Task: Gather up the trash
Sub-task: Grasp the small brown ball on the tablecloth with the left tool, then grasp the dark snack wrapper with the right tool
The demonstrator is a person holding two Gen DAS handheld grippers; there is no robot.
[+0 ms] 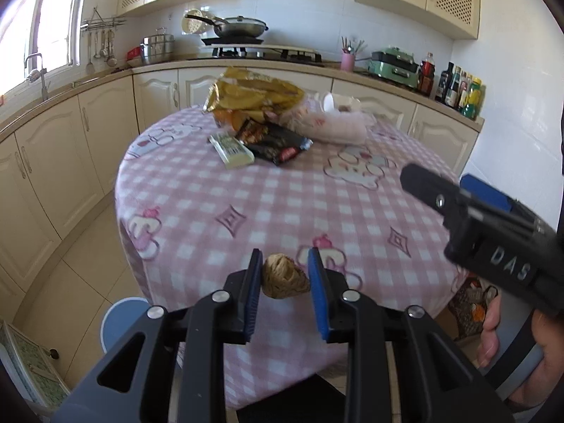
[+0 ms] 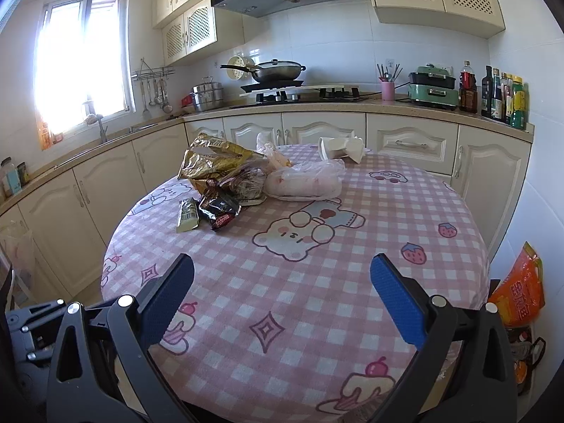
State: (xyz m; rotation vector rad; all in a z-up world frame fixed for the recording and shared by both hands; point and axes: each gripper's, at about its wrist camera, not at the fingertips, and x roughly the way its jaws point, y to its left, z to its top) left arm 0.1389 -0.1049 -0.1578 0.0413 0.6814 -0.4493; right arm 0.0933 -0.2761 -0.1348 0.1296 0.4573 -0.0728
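A small brown ball of twine (image 1: 283,278) lies near the front edge of the round table with a pink checked cloth (image 1: 282,204). My left gripper (image 1: 284,264) is shut on the ball, its blue pads touching both sides. My right gripper (image 2: 282,264) hangs open over the cloth (image 2: 317,303) with nothing between its fingers. At the table's far side lies a heap: a gold foil bag (image 2: 215,162), a black wrapper (image 2: 218,211), a pale packet (image 2: 188,215), a clear plastic bag (image 2: 306,183) and a tipped white paper cup (image 2: 335,148).
Cream kitchen cabinets (image 2: 317,127) curve round behind the table. A blue stool (image 1: 120,320) stands at the front left, something blue (image 1: 486,190) past the right edge. An orange bag (image 2: 521,292) sits on the floor at the right. A hand (image 1: 490,331) holds the other tool.
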